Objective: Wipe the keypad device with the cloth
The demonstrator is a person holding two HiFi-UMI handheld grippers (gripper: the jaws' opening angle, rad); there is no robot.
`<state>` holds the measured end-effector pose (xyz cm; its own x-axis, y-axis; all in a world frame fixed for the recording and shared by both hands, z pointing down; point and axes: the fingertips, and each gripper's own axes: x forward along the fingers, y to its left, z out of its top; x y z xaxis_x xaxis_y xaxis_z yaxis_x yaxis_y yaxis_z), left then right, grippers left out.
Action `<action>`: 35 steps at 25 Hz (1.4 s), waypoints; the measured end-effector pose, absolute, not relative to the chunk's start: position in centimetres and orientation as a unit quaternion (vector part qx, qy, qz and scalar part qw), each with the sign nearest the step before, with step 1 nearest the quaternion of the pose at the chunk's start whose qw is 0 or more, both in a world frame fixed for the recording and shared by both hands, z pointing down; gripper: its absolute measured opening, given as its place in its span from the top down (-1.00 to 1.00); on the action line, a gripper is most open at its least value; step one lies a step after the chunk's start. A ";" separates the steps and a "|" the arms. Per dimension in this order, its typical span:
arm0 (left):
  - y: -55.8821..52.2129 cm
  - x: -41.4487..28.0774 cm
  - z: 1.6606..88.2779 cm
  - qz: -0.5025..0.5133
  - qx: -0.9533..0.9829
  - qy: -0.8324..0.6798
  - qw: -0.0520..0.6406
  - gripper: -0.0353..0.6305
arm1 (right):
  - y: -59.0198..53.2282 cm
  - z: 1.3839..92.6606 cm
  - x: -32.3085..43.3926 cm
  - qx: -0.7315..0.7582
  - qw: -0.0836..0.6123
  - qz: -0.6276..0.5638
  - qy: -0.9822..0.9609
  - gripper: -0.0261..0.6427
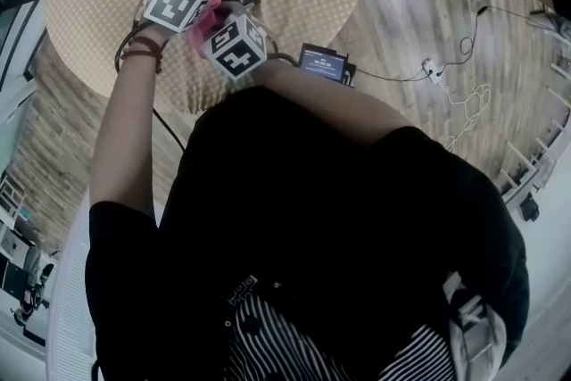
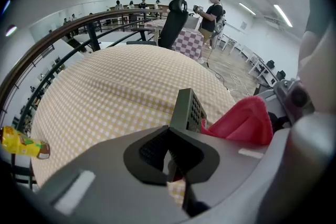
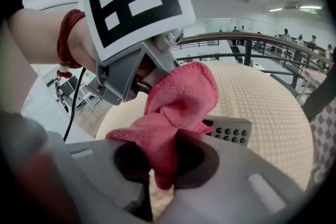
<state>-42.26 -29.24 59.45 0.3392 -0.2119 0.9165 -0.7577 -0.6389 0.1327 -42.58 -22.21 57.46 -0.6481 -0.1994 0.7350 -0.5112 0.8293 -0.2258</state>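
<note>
A person stands at a round table [image 1: 107,13] covered in yellow checked fabric, with 2 handheld grippers close together over its near side. The left gripper [image 2: 170,144] has its jaws closed on the lower edge of a grey keypad device [image 2: 188,108], which stands tilted on edge. The right gripper [image 3: 163,157] has its jaws clamped on a pink cloth [image 3: 178,102], bunched against the device's button face. A yellow snack packet [image 2: 21,143] lies well apart at the table's edge.
</note>
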 end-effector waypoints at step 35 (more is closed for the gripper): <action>-30.0 -41.8 59.0 0.496 0.767 -0.337 0.228 0.90 | -21.8 63.4 -40.3 0.201 0.418 0.326 -0.824 0.73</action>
